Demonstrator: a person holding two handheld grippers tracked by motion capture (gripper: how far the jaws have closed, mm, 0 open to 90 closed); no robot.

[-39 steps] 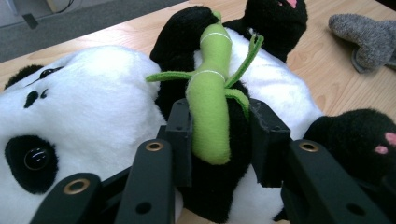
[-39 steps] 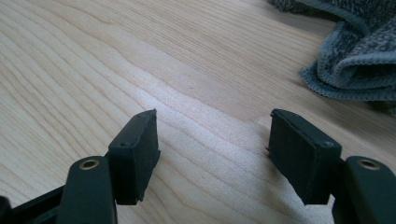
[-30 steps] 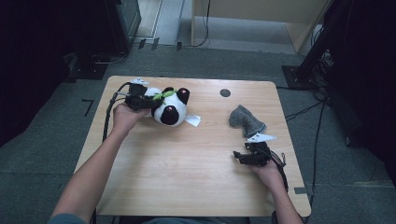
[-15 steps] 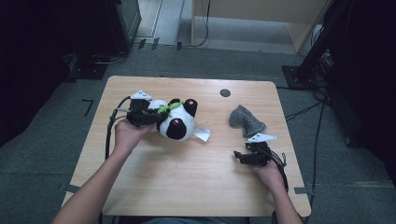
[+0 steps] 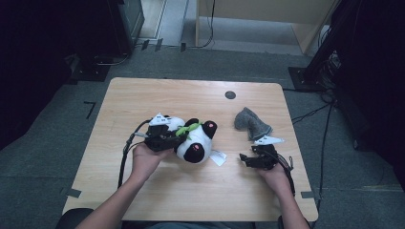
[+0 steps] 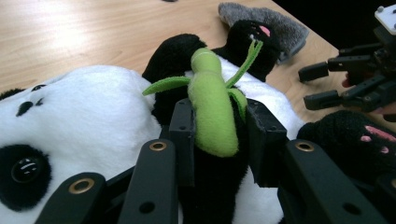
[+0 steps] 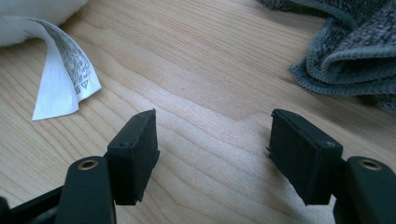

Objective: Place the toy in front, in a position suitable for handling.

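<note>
A black and white panda plush (image 5: 197, 142) lies on the wooden table (image 5: 167, 95), left of centre, with a green bamboo piece (image 6: 212, 107) on its chest. My left gripper (image 5: 173, 138) is shut on the plush's black arm and the bamboo, and the left gripper view has the pads pressing on both sides (image 6: 217, 135). My right gripper (image 5: 246, 160) rests low on the table to the right, open, with bare wood between its jaws (image 7: 212, 149). It faces the plush, whose white label (image 7: 65, 70) lies just ahead of it.
A crumpled grey cloth (image 5: 251, 124) lies behind the right gripper, close to the plush's foot (image 6: 275, 21). A small dark round hole (image 5: 230, 94) sits near the table's far edge. The table's right edge is close to the right hand.
The left hand has carried the panda plush from the far left of the table rightward and nearer, toward the right gripper. The right hand has stayed put.
</note>
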